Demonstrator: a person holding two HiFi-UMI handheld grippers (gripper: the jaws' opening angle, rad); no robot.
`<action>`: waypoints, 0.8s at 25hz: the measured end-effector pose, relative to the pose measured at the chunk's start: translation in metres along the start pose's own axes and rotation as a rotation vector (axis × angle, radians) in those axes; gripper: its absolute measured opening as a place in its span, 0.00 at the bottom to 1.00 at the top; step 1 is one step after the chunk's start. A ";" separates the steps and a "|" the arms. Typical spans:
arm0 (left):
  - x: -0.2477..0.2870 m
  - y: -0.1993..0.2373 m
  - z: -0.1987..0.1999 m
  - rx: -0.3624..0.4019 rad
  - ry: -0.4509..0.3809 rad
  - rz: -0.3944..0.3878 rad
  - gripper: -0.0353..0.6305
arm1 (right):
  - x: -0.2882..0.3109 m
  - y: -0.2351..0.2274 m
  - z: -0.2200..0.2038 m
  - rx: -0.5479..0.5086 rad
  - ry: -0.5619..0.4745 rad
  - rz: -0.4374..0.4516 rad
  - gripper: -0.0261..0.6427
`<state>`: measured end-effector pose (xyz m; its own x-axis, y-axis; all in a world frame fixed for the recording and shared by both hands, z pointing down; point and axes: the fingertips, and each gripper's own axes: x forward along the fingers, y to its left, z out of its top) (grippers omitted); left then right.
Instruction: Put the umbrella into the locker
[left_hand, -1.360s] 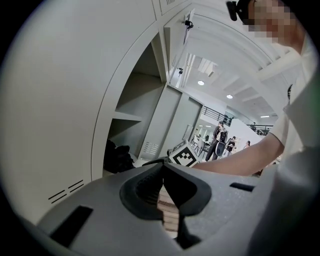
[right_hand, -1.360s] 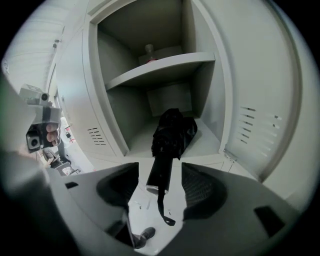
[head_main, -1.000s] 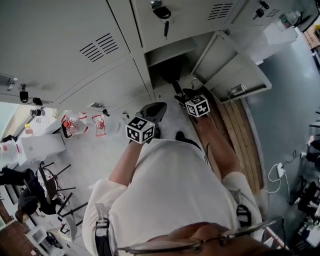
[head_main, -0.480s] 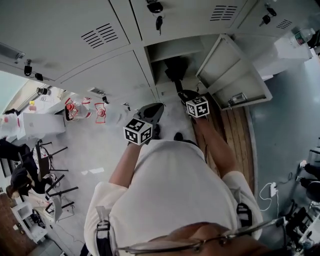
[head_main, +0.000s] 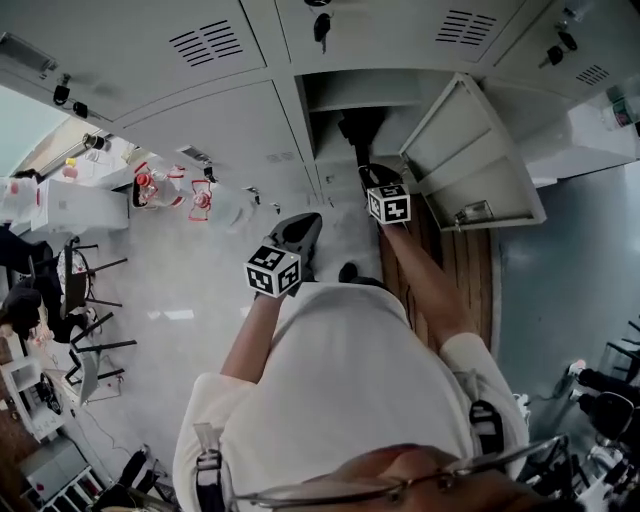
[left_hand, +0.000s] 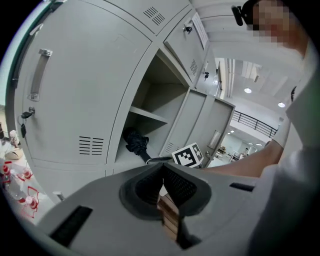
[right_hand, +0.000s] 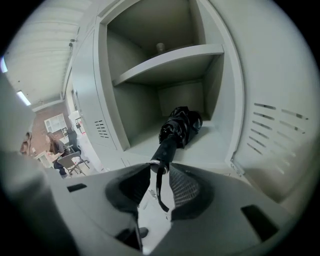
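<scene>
The black folded umbrella (right_hand: 180, 127) lies on the floor of the open locker's lower compartment (head_main: 335, 100), with its handle pointing out at me. My right gripper (right_hand: 160, 167) sits at the compartment's mouth. Its jaws have just been closing, and the handle's end is now pinched between their tips, with the wrist strap dangling in the gap. In the head view the umbrella (head_main: 360, 128) shows just beyond the right gripper (head_main: 368, 175). My left gripper (left_hand: 161, 166) is shut and holds nothing. It hangs to the left (head_main: 310, 220), short of the locker.
The locker door (head_main: 470, 150) stands swung open on the right. A shelf (right_hand: 170, 60) splits the compartment above the umbrella. Keys (head_main: 322, 25) hang from the locker above. Red-capped bottles (head_main: 170, 190) and chairs (head_main: 90, 290) stand to the left. Wooden flooring (head_main: 465, 270) runs under the door.
Both grippers have edged a little toward the locker, and the left one has turned. The umbrella still lies in the lower compartment.
</scene>
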<state>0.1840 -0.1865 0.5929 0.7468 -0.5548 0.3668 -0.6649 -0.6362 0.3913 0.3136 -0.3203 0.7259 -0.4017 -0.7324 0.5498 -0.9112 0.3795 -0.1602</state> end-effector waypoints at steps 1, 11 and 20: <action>-0.002 0.000 -0.003 -0.010 -0.005 0.016 0.06 | 0.004 -0.002 0.003 -0.007 0.000 0.000 0.22; -0.018 -0.001 -0.029 -0.087 -0.039 0.138 0.06 | 0.039 -0.017 0.020 -0.037 -0.012 0.002 0.21; -0.035 0.003 -0.037 -0.112 -0.060 0.198 0.06 | 0.049 -0.031 0.035 0.000 -0.005 -0.055 0.20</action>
<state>0.1551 -0.1490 0.6124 0.5987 -0.6960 0.3965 -0.7939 -0.4497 0.4093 0.3189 -0.3877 0.7297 -0.3519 -0.7550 0.5532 -0.9318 0.3389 -0.1303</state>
